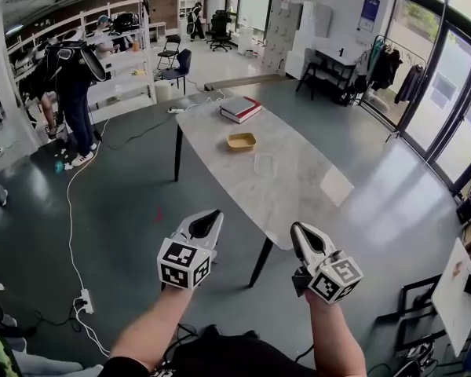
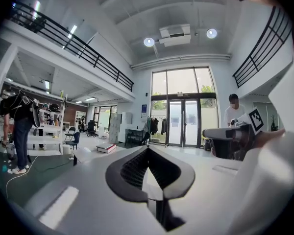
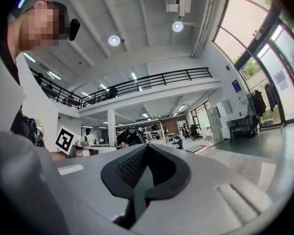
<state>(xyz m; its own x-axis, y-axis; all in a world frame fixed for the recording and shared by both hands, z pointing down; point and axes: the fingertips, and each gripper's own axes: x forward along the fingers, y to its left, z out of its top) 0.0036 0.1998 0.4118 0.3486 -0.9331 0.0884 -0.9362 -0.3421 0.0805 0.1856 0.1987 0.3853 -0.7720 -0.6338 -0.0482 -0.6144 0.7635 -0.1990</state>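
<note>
Short of the near corner of a marble table, both forearms reach forward side by side, holding the left gripper and right gripper level in the air. Each pair of jaws is pressed together with nothing between them. The table's long axis runs away from the person toward the far left. Along it lie stacked books at the far end, an empty shallow yellow tray, and a clear container whose contents cannot be made out.
</note>
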